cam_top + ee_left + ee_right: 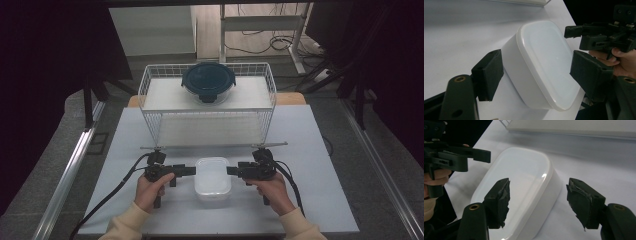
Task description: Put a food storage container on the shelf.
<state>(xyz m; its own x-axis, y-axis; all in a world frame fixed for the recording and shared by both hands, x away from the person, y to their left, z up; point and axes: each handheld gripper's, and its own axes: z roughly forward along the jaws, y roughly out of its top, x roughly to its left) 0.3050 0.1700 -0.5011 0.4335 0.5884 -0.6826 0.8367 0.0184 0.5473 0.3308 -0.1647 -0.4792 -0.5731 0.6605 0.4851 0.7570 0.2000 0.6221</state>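
1 white lidded container [213, 181], rounded corners; left hand-held gripper [191, 170], right hand-held gripper [231, 170] both wide.

Right gripper [537, 202] sits low over the table [599, 157], its 2 black jaws spread apart, pads torn and frayed. The white lidded container [524, 177] lies partly between them, untouched. Across it, the left gripper [482, 155] points in from the far side, a hand [432, 176] behind it.

A lab recording bay: a white worktop [125, 150] between aluminium rails [65, 180], black curtains [45, 60] at both sides, loose cables [260, 42] on the floor behind.
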